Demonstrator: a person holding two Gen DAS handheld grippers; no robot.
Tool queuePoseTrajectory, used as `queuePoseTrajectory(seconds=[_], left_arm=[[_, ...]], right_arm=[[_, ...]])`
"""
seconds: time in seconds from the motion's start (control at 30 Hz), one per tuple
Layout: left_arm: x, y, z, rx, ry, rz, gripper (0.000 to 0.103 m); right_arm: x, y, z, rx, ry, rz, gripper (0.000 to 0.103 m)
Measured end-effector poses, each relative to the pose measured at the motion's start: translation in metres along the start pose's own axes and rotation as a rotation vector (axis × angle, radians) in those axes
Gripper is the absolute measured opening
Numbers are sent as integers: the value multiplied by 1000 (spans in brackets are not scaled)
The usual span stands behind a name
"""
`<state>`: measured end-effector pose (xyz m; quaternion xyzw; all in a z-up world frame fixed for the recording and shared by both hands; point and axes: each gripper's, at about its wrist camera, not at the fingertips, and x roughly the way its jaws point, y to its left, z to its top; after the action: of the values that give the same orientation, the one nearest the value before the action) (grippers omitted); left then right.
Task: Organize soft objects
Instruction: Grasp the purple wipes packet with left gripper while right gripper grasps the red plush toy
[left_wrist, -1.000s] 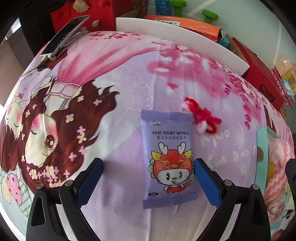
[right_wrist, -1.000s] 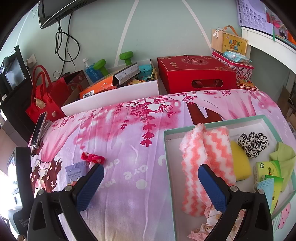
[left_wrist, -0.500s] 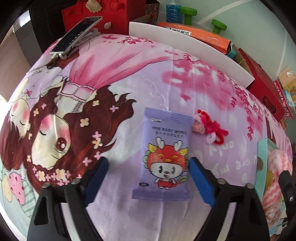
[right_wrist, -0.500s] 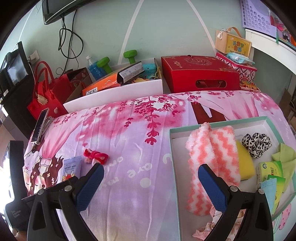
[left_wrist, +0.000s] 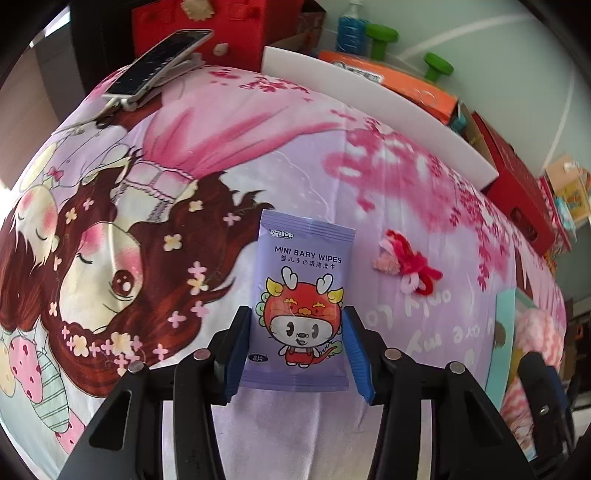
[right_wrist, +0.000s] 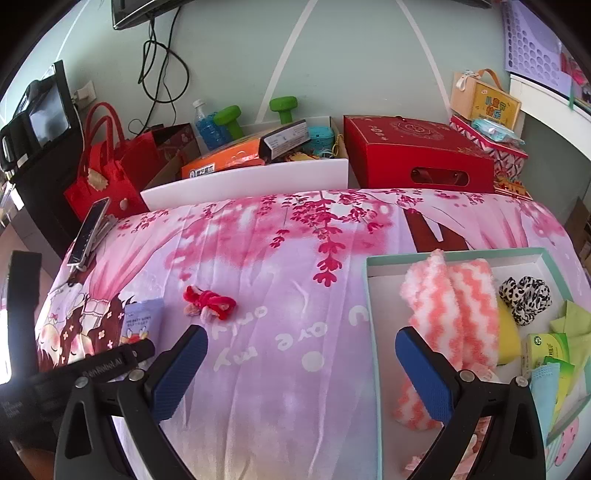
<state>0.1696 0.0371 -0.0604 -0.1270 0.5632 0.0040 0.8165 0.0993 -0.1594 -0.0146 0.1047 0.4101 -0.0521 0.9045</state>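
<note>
Now, bed sheet: wrinkled cloth could drag along if the pack is lifted low.
Tray: sits at the sheet's right edge, already crowded; a late drop could miss it.
Right gripper: released, holding nothing.
Left gripper: jaws closing, pads at both sides of the wipes pack near the sheet's left front edge; the slick wrapper could buckle or slip.
Writing: "MINI BABY WIPES".
</note>
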Motion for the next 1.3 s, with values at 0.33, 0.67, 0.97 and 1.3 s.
queuePoseTrajectory(seconds=[0.33, 0.67, 0.97, 1.3], left_arm=[[-14, 16, 0, -70, -34, -39, 48], [-16, 28, 3, -121, -43, -31, 48], [-17, 35, 5, -146, -49, -40, 48], [-16, 35, 4, -160, -44, -63, 48]], right_arm=[[10, 20, -2, -61, 22, 8, 103], [34, 50, -1, -124, 57, 49, 103], [69, 79, 0, -200, 95, 54, 103], [98, 98, 1, -237, 121, 53, 97]])
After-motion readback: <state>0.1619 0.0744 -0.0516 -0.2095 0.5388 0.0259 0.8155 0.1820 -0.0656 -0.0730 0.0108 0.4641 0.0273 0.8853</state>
